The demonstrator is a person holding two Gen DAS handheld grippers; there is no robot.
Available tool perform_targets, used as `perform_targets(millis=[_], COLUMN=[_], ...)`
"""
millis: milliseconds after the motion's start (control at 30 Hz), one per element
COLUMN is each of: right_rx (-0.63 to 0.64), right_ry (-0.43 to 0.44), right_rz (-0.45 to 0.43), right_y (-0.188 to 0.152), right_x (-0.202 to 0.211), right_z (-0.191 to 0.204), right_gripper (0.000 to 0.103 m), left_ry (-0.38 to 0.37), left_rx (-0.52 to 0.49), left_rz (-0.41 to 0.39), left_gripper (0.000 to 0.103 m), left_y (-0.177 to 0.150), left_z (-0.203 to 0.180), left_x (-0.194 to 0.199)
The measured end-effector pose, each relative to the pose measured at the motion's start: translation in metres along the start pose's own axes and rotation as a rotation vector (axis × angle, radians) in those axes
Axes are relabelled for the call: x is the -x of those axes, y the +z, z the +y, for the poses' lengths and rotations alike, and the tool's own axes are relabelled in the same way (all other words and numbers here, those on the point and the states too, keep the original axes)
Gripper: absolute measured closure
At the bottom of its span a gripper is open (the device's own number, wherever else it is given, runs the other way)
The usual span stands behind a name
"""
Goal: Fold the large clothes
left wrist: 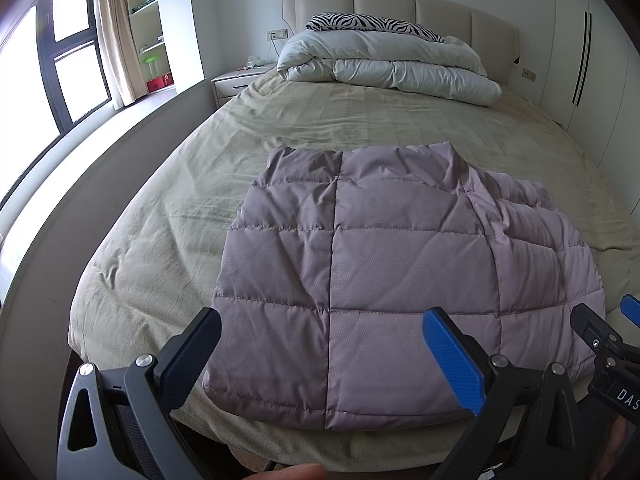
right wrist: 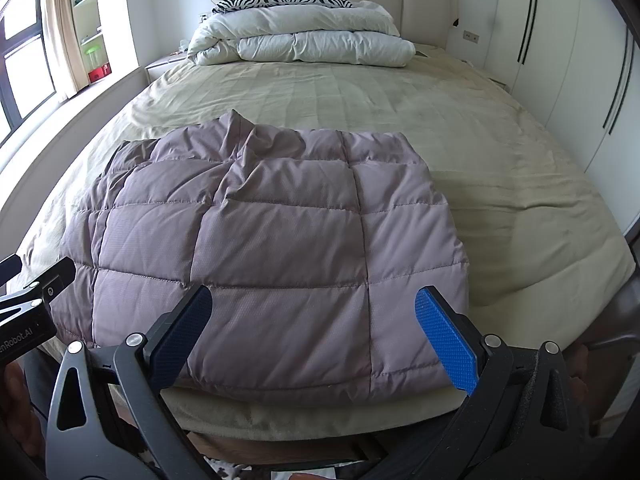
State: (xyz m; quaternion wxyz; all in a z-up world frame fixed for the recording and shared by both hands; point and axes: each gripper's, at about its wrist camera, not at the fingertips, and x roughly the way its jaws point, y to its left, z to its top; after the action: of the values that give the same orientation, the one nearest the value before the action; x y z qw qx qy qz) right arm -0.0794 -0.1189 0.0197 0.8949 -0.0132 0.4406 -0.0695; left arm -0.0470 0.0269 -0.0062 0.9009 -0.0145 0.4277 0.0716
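While the bed (left wrist: 168, 184) fills most of both views under its wrinkled beige sheet, a padded cream headboard (left wrist: 400, 8) rises at its far end. A rolled white duvet (left wrist: 384, 64) lies against that headboard, with a zebra-print pillow (left wrist: 372, 24) on top of it. To the bed's left stand a window (left wrist: 68, 60) with a beige curtain (left wrist: 114, 32), open shelves (left wrist: 150, 12), and a white nightstand (left wrist: 236, 82); white wardrobe doors (right wrist: 568, 60) line the right side.

Nothing lies between the tongs and the mauve quilted down jacket (left wrist: 360, 272), which rests folded into a rough rectangle at the near end of the bed, its nearest hem reaching the mattress edge. Its farther part is rumpled around the collar.

Both tools hover low at the foot of the bed, side by side, pointing along the mattress. The left tongs (left wrist: 324, 354) stand wide apart over the jacket's near hem, holding nothing. The right tongs (right wrist: 316, 332) are likewise spread wide and empty above the same hem.
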Motion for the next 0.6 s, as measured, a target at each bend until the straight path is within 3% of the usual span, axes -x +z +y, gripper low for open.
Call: perform_targets(millis=[600], right_rx=[-0.001], right_ry=[0.002], right_rz=[0.001], right_y=[0.0002], right_x=[-0.0001], right_z=[-0.0010], right_gripper=[0.000], left_ry=[0.001], left_rx=[-0.001], left_rz=[0.001], left_gripper=[0.000], left_y=[0.0002], left_z=[-0.0002], left_x=[-0.0002])
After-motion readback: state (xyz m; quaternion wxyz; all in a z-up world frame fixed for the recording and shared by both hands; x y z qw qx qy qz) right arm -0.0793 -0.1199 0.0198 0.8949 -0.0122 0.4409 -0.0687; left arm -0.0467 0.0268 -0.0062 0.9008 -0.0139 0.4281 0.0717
